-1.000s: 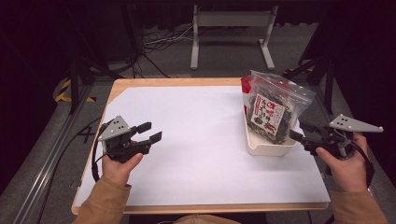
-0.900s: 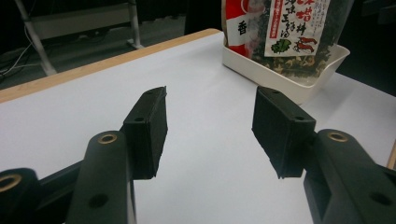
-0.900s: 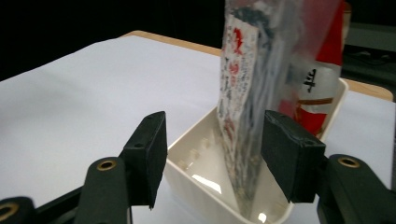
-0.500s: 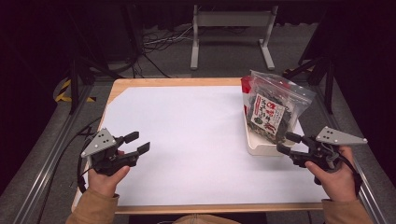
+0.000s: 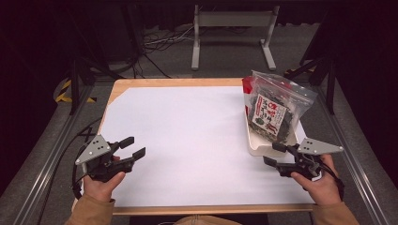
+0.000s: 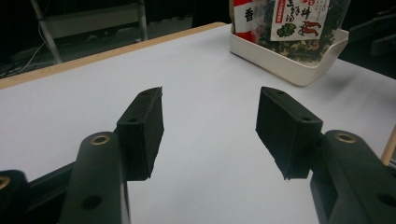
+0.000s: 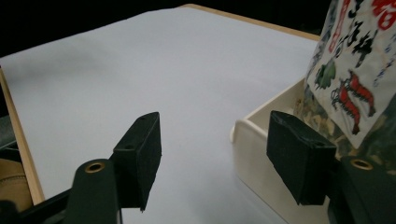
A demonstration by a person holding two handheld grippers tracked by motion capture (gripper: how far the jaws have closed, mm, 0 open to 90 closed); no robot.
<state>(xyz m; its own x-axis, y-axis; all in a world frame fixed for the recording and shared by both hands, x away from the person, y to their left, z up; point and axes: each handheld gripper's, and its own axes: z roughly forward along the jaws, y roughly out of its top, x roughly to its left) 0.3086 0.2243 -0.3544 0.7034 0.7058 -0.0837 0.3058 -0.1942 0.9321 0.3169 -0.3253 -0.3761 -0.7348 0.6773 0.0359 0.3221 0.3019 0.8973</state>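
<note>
Resting near the desk (image 5: 197, 136) front, both tongs, left (image 5: 133, 147) and right (image 5: 274, 154), gape empty, seemingly parked, the right beside the tray (image 5: 256, 145) propping a snack bag (image 5: 274, 110).

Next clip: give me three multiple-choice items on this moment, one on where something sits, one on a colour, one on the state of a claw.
1. Where is the snack bag?
A. flat at the table's middle
B. standing in the tray at the table's right side
C. held in a claw

2. What colour is the tray?
A. cream white
B. blue
C. black

3. How is the right claw?
A. shut on the bag
B. shut on nothing
C. open, holding nothing

Answers: 1 B, the bag stands in the tray near the right edge. 2 A, its wall looks cream white. 3 C, its jaws stand apart beside the tray's near end.
</note>
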